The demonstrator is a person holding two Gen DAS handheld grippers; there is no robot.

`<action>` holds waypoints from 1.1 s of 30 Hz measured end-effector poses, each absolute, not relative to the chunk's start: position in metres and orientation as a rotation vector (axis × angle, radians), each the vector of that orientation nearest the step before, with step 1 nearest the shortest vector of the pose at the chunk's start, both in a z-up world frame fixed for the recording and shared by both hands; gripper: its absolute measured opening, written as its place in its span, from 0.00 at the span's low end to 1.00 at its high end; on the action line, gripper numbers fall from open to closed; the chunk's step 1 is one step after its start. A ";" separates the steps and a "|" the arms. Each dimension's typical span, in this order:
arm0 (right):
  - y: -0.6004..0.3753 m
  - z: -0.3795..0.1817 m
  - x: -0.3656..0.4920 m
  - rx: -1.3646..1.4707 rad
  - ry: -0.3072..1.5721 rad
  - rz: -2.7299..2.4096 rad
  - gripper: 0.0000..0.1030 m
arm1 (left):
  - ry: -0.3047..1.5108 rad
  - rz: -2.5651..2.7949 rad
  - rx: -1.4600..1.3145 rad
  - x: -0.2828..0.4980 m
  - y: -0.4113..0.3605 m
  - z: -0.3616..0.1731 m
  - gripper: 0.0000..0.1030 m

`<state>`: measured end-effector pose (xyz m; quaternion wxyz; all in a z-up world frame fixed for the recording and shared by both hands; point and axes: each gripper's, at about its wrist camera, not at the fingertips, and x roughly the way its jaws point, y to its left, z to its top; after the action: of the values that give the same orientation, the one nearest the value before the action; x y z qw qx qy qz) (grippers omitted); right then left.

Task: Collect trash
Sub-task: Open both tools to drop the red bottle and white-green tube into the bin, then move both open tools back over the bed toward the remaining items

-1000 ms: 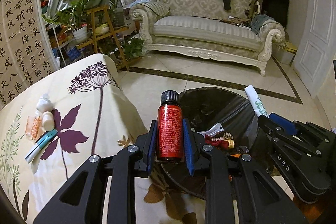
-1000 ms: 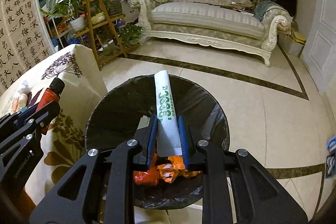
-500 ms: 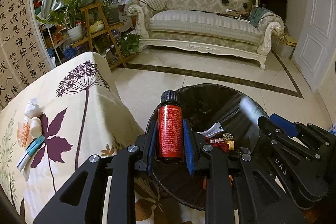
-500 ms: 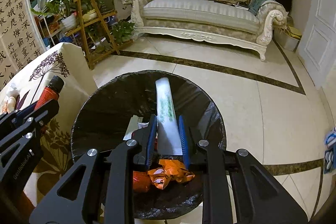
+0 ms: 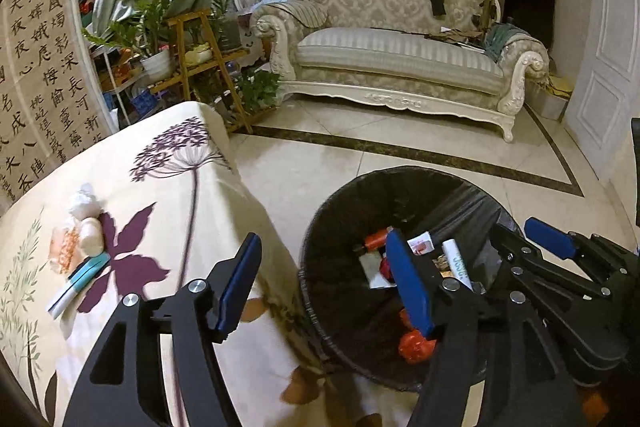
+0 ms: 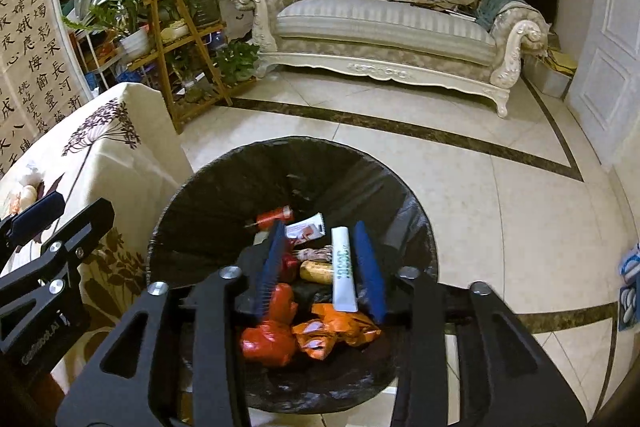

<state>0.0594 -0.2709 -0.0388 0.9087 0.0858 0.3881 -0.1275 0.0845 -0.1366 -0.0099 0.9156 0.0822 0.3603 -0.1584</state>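
Now both grippers are hovering over the black-lined bin (image 6: 224, 187), which is standing on the tiled floor just beside the flowered tablecloth (image 5: 168, 195). The left gripper (image 5: 324, 287) is opening its jaws with nothing between them. The right gripper (image 6: 322, 267) is opening too, its pads gripping nothing. The red bottle (image 6: 274, 215) and the white tube (image 6: 343, 273) are lying in the bin among orange wrappers (image 6: 332, 331). More litter (image 5: 82, 247) is sitting on the tablecloth.

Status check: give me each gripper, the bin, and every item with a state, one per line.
left gripper: opening, empty
right gripper: opening, nothing gripped
trash bin: open, lined, partly filled
white tube: lying in bin
red bottle: lying in bin
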 end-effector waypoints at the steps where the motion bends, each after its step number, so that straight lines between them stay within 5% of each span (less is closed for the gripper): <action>1: -0.267 -0.038 0.060 0.173 0.801 -0.254 0.38 | 0.741 -0.320 0.169 0.084 -0.133 -0.009 0.63; 33: -0.106 -0.023 0.098 0.043 0.825 0.094 0.39 | 0.799 0.021 0.109 0.116 0.054 -0.022 0.65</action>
<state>0.0975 -0.1056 -0.0226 0.9148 0.0209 0.4007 0.0457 0.1164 0.0542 -0.0220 0.9197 0.0532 0.3888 0.0102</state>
